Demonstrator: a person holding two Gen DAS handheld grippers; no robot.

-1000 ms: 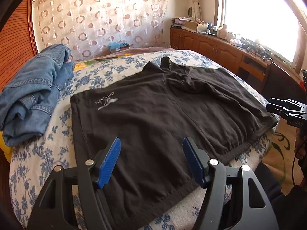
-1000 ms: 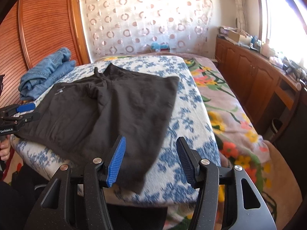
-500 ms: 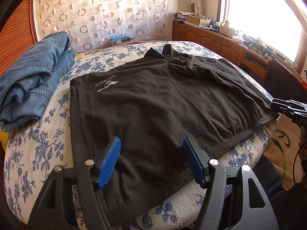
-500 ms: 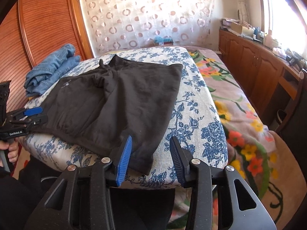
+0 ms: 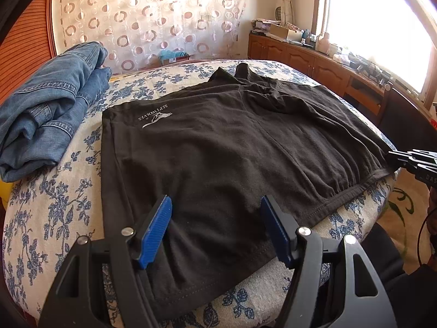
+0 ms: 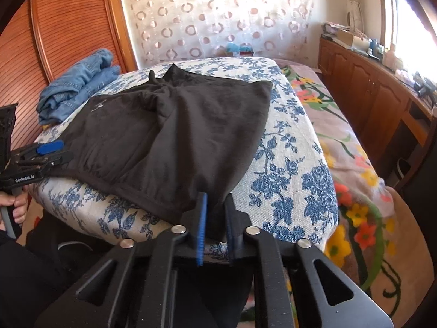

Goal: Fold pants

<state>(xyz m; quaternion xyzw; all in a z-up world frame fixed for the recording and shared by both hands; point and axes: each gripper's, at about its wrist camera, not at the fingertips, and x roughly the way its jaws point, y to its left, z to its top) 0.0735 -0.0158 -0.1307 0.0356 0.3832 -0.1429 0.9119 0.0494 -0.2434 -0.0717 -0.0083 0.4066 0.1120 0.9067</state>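
Note:
Black shorts (image 5: 218, 147) with a white logo lie flat on the blue-flowered bed cover (image 5: 54, 199); they also show in the right wrist view (image 6: 169, 136). My left gripper (image 5: 215, 218) is open, its blue pads low over the near hem of the shorts. My right gripper (image 6: 215, 213) is shut on the near corner of the shorts at the bed's edge. The right gripper also shows at the far right of the left wrist view (image 5: 409, 158), at the waistband corner. The left gripper shows at the left edge of the right wrist view (image 6: 41, 155).
Folded blue jeans (image 5: 46, 114) lie at the bed's left side. A wooden cabinet (image 5: 327, 68) with clutter runs under the window on the right. A flowered blanket (image 6: 341, 142) lies right of the cover. A ribbed wooden wardrobe (image 6: 54, 35) stands at the left.
My right gripper has moved down to the shorts' near corner and closed on it. My left gripper has come lower and closer over the shorts' hem, still open.

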